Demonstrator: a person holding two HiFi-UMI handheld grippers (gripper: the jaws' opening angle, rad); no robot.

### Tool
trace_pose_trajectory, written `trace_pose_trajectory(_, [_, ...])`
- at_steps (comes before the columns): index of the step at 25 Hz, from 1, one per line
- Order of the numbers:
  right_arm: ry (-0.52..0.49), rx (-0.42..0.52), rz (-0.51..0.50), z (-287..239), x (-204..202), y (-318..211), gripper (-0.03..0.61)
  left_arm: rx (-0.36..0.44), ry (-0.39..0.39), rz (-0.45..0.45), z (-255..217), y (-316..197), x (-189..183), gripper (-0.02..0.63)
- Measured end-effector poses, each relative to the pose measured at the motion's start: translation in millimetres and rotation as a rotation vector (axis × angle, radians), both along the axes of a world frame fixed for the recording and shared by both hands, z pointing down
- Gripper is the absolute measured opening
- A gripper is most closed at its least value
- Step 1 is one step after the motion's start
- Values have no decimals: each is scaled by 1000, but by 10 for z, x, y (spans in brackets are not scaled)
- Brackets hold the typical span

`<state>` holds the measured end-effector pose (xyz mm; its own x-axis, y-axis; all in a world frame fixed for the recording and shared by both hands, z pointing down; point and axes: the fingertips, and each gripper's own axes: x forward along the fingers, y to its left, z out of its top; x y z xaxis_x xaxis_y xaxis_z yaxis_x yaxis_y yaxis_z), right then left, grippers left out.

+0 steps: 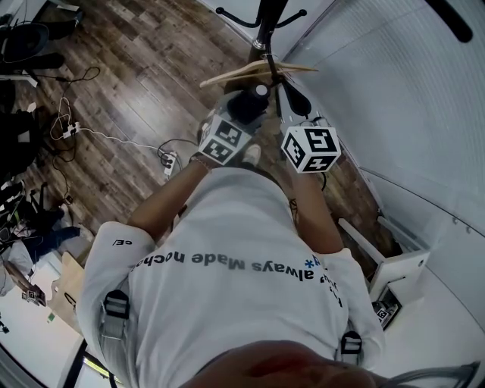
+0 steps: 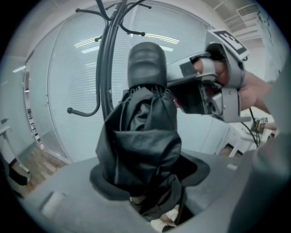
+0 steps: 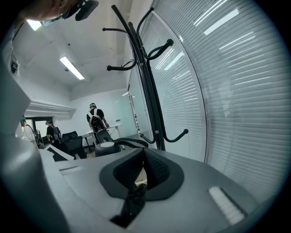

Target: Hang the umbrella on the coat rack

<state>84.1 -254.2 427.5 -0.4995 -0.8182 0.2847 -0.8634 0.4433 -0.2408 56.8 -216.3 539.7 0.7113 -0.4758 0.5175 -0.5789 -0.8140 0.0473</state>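
Observation:
A folded black umbrella [image 2: 143, 141] stands upright between the jaws of my left gripper [image 2: 150, 184], which is shut on its cloth. The rounded black handle [image 2: 146, 63] is at the top. My right gripper [image 3: 144, 172] is shut on the umbrella's thin black strap [image 3: 135, 198], which loops over from the handle [image 3: 107, 148]. From the left gripper view the right gripper [image 2: 213, 93] is just right of the handle. The black coat rack [image 3: 148, 91] rises right behind, its curved hooks [image 3: 175, 135] spreading at several heights. In the head view both marker cubes [image 1: 225, 142] [image 1: 311, 148] sit close together below the rack's base [image 1: 265, 19].
A curved glass wall with blinds [image 1: 394, 91] runs behind the rack. White furniture [image 1: 394, 273] stands at the right. Cables and a power strip [image 1: 170, 163] lie on the wooden floor at the left. People [image 3: 95, 119] and office chairs are far off in the room.

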Motion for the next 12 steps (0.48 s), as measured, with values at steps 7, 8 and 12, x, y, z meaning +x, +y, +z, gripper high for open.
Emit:
trace_pose_trajectory(7, [41,-31,6,156,52,-170,2,-41,-37,-14,214,-60,-37,282])
trace_pose_trajectory(8, [51,-34,5,184,52,-173,2,-46,-43,-18,244,-54,-47,282])
trace_pose_trajectory(12, [90,-50,4,280,122,-172,2,-56,-66,-31,359,-32,-28,282])
